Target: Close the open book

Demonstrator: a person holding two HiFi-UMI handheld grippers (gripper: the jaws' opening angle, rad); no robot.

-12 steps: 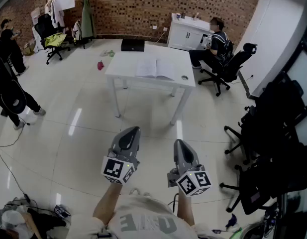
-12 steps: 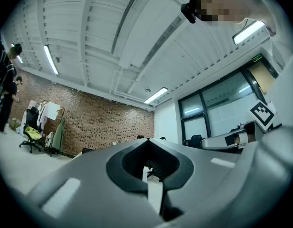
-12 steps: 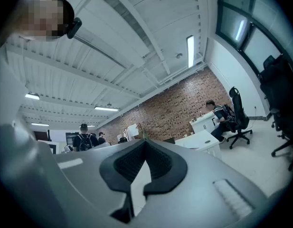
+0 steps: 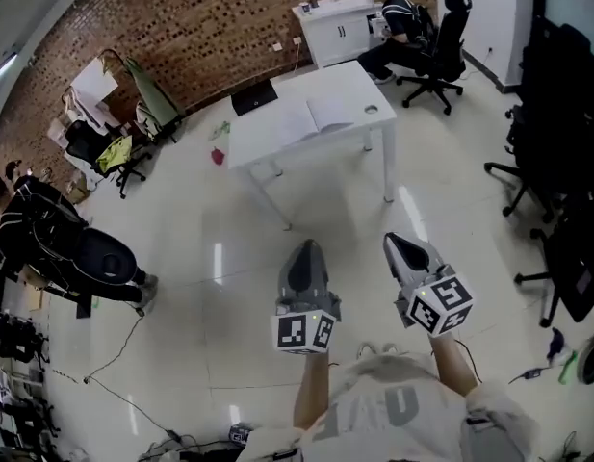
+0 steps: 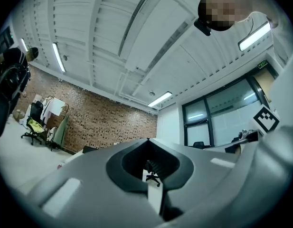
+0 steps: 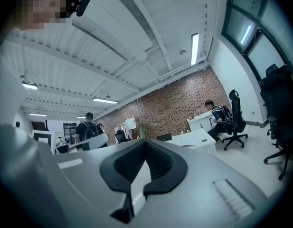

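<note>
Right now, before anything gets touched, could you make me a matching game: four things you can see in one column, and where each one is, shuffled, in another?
Things:
1. open book
2. seated person
3. small red object
4. right gripper

Places:
A. on the floor by the left end of the white table, as the head view shows it
B. held over bare floor, short of the table, jaws shut and empty
C. lying on the white table
D. in a black office chair at the white cabinet

Pairs: 1-C, 2-D, 3-A, 4-B.
</note>
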